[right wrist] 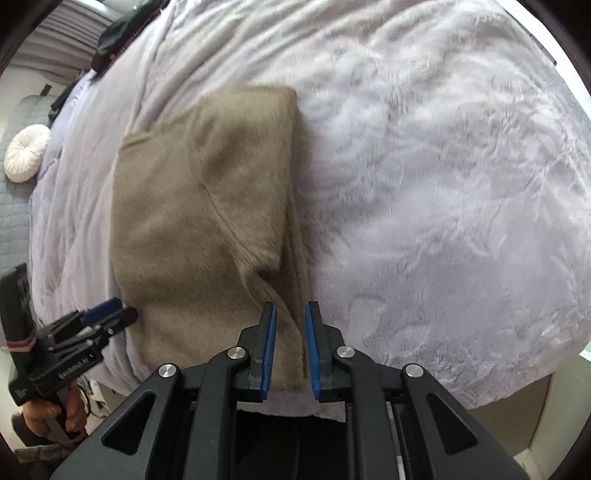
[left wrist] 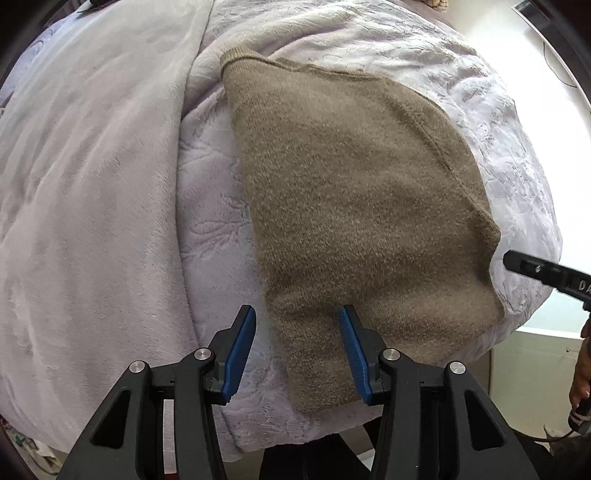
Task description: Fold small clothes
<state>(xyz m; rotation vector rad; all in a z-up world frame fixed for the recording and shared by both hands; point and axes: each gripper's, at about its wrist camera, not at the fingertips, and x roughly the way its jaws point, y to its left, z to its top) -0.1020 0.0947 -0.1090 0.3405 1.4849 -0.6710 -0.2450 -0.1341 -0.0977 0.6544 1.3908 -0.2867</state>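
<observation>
A tan knit sweater (left wrist: pixel 354 206) lies folded lengthwise on a lilac blanket (left wrist: pixel 207 206). My left gripper (left wrist: pixel 297 314) is open over the sweater's near left corner, one blue pad on the blanket side, one over the knit. In the right wrist view the sweater (right wrist: pixel 199 221) lies ahead and left. My right gripper (right wrist: pixel 290 310) is partly open above the sweater's near right edge, with a fold of knit between the pads and not clamped. The left gripper also shows at the left of the right wrist view (right wrist: pixel 107 314).
The blanket covers a bed whose near edge (right wrist: pixel 480 398) drops off close to me. A thicker plush cover (left wrist: pixel 92 184) lies left of the sweater. A round white cushion (right wrist: pixel 26 151) and dark items (right wrist: pixel 114 33) sit far left.
</observation>
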